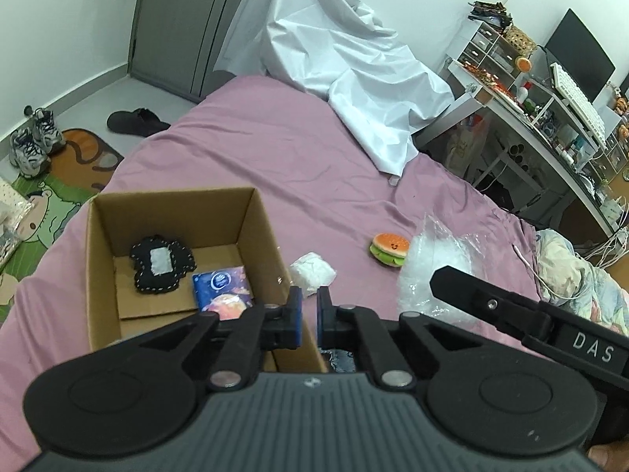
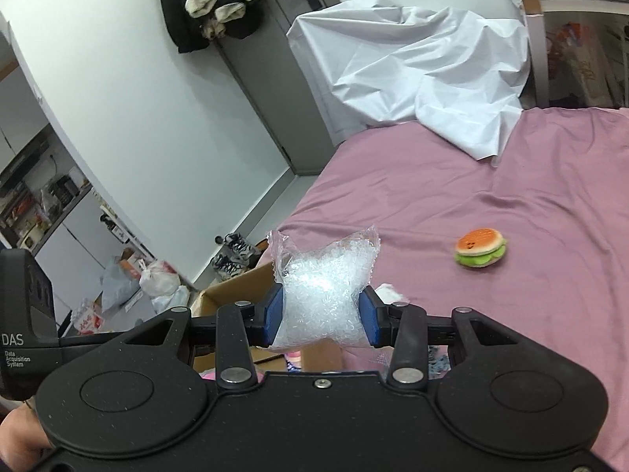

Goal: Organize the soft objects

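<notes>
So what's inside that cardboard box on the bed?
In the cardboard box lie a black stitched patch and a blue tissue pack. The left gripper covers the box's near corner, so anything there is hidden.

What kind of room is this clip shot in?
Most likely a bedroom: a bed with a purple sheet fills the view, a cluttered desk with a monitor stands beside it, and sneakers sit on the floor.
</notes>
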{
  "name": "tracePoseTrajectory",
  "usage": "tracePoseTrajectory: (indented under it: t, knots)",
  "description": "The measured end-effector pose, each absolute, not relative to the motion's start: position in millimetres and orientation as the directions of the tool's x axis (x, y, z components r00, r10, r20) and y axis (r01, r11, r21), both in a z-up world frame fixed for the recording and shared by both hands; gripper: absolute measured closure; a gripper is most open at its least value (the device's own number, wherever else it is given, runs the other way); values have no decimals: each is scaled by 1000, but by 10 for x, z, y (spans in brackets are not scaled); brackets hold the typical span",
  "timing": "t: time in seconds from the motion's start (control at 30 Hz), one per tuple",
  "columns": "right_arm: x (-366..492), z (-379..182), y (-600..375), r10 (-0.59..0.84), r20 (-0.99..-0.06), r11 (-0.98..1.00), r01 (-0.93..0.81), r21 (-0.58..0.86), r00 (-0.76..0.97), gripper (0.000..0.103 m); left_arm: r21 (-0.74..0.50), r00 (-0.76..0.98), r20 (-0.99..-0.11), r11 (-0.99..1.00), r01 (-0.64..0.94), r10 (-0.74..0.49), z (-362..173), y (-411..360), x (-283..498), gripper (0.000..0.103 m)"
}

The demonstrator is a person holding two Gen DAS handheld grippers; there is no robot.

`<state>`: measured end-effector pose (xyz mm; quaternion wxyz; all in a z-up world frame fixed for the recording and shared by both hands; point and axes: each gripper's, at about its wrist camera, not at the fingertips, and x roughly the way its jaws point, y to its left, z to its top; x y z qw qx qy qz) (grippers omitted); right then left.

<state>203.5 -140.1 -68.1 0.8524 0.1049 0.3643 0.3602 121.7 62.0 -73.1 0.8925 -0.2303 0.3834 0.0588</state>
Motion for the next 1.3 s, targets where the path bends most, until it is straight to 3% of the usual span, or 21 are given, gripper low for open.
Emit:
tracePoseTrajectory:
  t: [0.27, 0.33, 0.5, 0.63, 0.87, 1.3]
  knots:
    - [2056, -754, -1465, 673, -557, 737, -508, 446, 487, 63, -373, 676, -726, 898, -234, -125, -817, 571, 1367, 89]
    - [2051, -751, -1454, 682, -554, 727, -521, 447, 477, 63, -376, 672, -731, 893, -247, -122, -854, 585, 1369, 82]
    - [2058, -765, -1348, 710, -549, 698, -547, 462, 441, 62, -372, 684, -727, 873, -316, -62, -855, 749, 1283, 51]
    - [2021, -797, -1197, 743, -546, 656, -584, 478, 387, 62, -338, 691, -723, 867, -366, 10, -800, 908, 1201, 40]
    - [1981, -824, -1106, 787, -536, 593, -612, 522, 306, 52, -305, 689, -719, 851, -427, 88, -733, 1086, 1172, 25]
    - [2058, -1021, -1460, 720, -584, 684, -523, 508, 374, 48, -275, 684, -728, 896, -348, 42, -768, 783, 1320, 21]
